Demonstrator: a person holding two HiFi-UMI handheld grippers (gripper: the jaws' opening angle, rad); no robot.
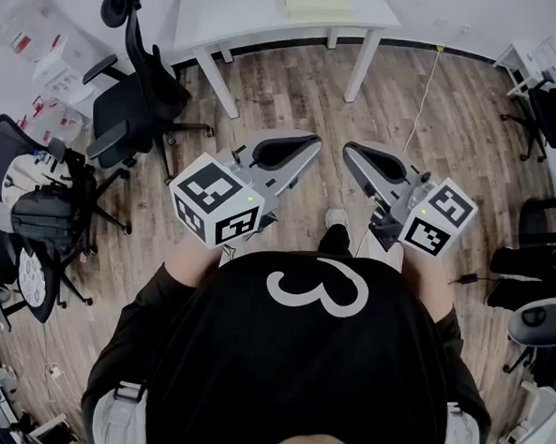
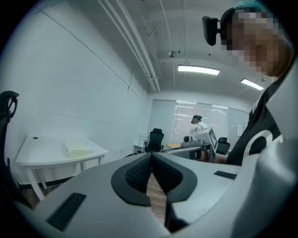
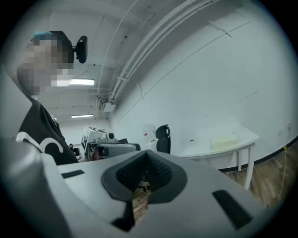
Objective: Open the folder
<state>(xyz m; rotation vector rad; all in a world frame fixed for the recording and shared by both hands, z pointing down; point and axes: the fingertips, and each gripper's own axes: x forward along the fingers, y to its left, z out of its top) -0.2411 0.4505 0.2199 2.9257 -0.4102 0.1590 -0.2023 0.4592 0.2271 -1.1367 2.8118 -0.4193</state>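
Far left we've got a black chair [image 1: 140, 105] parked on the wood floor [image 1: 296, 86]. Next over, our left gripper [image 1: 313, 143] is held out in front of our belly, roughly level, jaws pinched all the way together with nothing in them. In its own view the pads meet at the tip and we only see floor through the little gap below. Straight ahead, past both grippers, stands the white table [image 1: 225, 11], and the folder [image 1: 315, 1] is lying flat on top of it, pale yellow, well apart from either gripper. Then our right gripper [image 1: 350, 150], just beside the left one, tips near each other but not touching, also squeezed tight and empty. Further right a thin cable [image 1: 421, 103] runs across the floor, and a second chair [image 1: 555, 109] sits by the edge.
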